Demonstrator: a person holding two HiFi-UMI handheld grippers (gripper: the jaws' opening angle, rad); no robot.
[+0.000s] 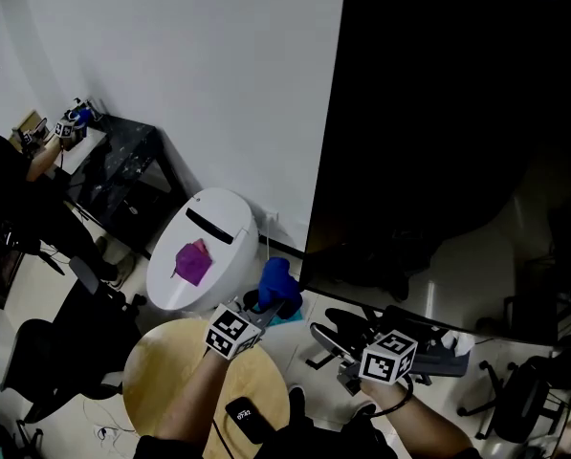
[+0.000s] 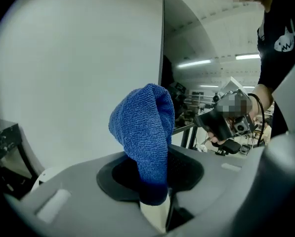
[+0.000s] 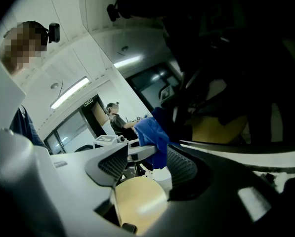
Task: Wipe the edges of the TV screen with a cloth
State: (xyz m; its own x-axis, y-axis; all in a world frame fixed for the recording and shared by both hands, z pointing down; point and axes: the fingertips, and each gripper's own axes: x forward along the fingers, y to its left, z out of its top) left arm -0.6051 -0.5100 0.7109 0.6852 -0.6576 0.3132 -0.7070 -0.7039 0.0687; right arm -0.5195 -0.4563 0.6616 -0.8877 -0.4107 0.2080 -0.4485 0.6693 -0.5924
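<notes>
The left gripper (image 2: 154, 204) pinches the cloth (image 2: 143, 132), the right gripper (image 3: 142, 168) gapes empty; best press a flat fold along the TV screen (image 1: 457, 113) edge.

We see a bright wall (image 1: 170, 65) upper left, a near-black TV screen (image 1: 457, 113) at right — both gripper views warp and darken at the edges.

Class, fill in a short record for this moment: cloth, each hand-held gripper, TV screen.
Cloth: blue cloth, bunched, standing up from the jaws
Left hand-held gripper: shut on the cloth
Right hand-held gripper: open, holding nothing
TV screen: dark, cloth near its lower left corner; contact unclear
</notes>
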